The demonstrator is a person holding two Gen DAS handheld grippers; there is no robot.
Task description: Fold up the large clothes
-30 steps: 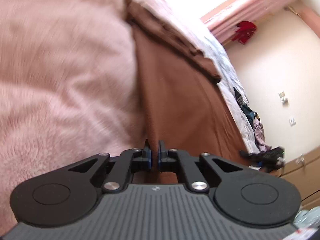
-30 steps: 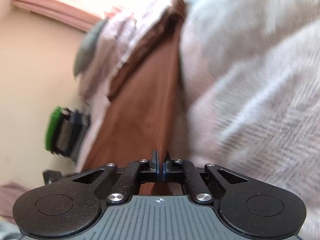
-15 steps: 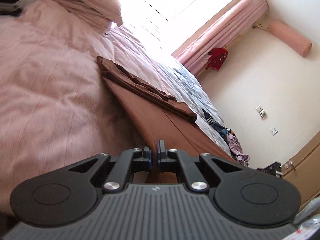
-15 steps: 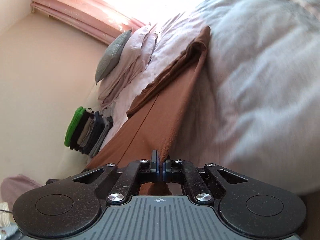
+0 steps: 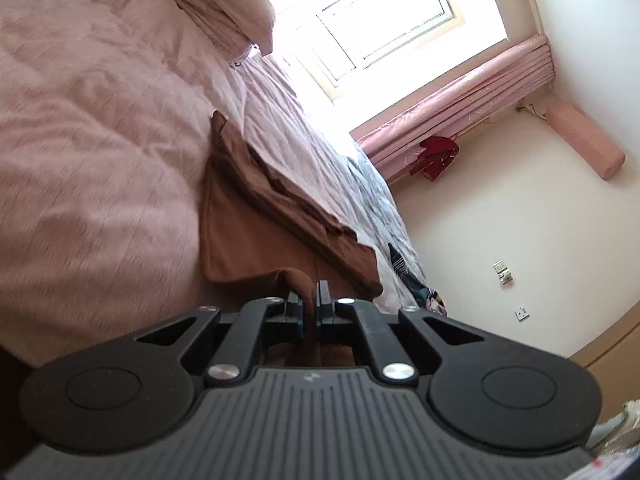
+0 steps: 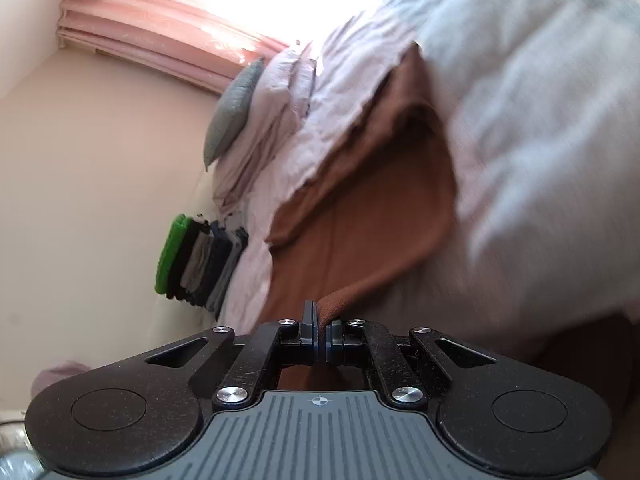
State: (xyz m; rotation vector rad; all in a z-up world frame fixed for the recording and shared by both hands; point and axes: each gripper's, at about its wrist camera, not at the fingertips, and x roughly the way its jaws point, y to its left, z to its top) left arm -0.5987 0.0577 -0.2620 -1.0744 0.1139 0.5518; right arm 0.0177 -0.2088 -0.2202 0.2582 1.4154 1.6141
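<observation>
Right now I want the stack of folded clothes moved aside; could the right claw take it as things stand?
Probably not: the right claw is shut on the brown cloth garment, and the stack of folded dark clothes sits farther along the bed.

Daylight from the window overexposes the upper frame; bedding is motion-blurred; fisheye bends the edges.
</observation>
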